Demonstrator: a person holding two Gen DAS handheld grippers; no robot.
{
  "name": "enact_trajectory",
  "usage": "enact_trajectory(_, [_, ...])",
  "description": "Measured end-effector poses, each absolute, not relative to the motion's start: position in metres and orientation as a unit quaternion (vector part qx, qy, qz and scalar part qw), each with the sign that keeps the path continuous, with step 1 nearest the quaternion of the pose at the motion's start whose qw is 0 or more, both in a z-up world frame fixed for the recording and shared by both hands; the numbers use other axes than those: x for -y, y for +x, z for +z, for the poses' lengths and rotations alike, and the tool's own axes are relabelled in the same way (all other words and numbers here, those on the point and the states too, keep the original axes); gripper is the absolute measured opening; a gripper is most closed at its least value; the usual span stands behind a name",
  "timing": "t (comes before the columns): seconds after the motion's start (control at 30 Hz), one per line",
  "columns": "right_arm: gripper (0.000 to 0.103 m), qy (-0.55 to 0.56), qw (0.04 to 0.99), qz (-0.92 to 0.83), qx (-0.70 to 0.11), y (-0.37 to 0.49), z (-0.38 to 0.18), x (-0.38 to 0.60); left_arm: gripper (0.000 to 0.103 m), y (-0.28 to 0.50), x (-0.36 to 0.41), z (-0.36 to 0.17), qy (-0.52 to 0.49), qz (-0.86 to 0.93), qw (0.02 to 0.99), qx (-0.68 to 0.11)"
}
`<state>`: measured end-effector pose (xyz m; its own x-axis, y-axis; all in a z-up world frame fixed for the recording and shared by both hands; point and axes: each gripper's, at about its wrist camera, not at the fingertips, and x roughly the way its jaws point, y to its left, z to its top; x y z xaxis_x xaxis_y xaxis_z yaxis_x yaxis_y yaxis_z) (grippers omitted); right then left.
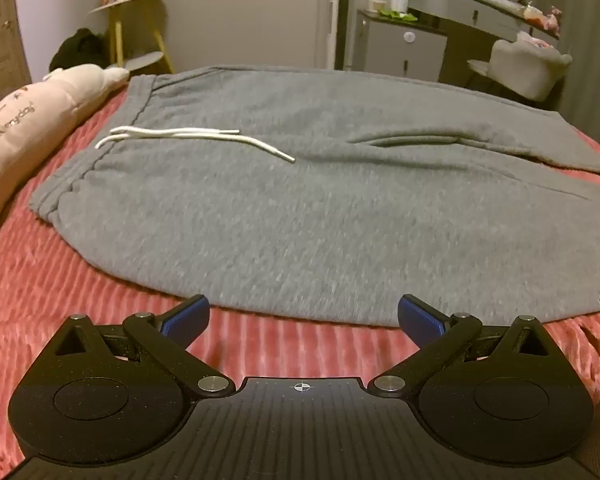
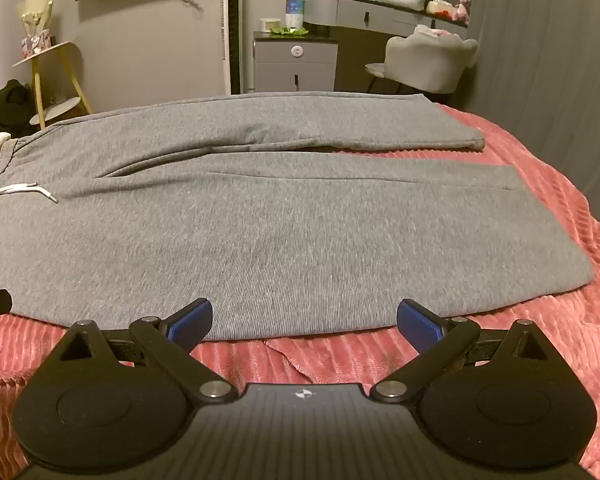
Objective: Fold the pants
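Both grippers, left gripper and right gripper, hang released, empty, near the pants spread flat on a pink ribbed bed; pillow left, grey dresser far.

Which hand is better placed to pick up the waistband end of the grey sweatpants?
Probably the left. Its open tongs face the sweatpants near the waistband and white drawstring. The right tongs, also open, face the legs' middle.

Grey pants lie flat, unfolded, waistband at left.
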<state>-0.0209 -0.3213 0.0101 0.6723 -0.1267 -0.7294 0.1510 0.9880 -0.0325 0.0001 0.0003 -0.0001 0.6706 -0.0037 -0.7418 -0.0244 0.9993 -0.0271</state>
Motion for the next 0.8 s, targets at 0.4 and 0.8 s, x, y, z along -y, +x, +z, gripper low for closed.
enact_trajectory(0.4, [0.099, 0.021, 0.914, -0.076, -0.398, -0.0185, 0.0078, 0.32, 0.103, -0.0019, -0.0048, -0.0009, -0.017, 0.005, 0.913, -0.408])
enact_trajectory(0.8, [0.099, 0.023, 0.915, -0.074, -0.397, -0.0191, 0.0082, 0.3218, 0.103, 0.0007, -0.003, -0.0057, -0.018, 0.008, 0.911, -0.412])
